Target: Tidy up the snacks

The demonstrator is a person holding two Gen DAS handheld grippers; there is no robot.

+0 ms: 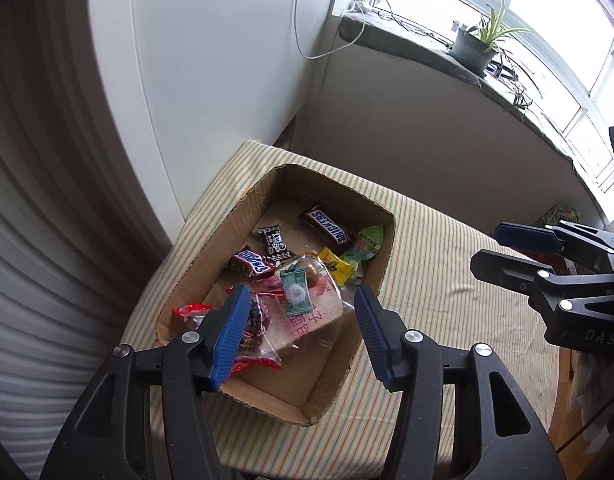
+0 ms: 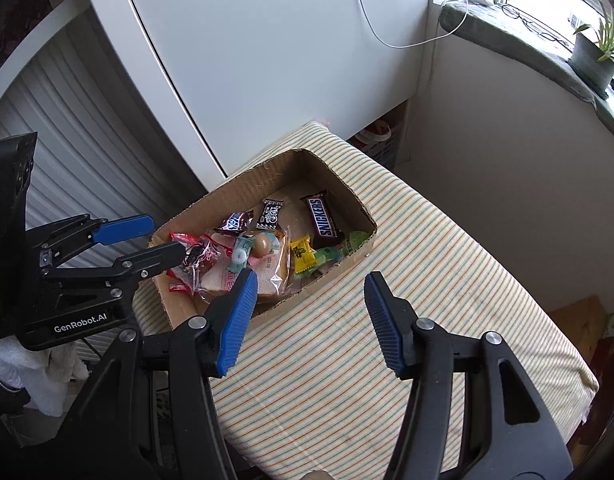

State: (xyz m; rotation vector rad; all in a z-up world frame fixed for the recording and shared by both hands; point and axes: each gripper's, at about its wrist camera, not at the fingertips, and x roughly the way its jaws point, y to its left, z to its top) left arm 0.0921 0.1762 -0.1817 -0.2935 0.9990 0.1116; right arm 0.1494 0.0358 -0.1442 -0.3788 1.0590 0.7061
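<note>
left gripper [image 1: 299,292] fingers apart, empty | right gripper [image 2: 307,280] likewise | cardboard box [image 2: 263,178] of snacks below | potted plant [image 1: 473,48] on sill

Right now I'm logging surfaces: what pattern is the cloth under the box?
Thin stripes on cream cloth, clearest from the right wrist.

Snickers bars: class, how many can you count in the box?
2. One Snickers lies at the box's far end; the second lies by the black-and-white wrapper. Others may hide under the pile.
</note>
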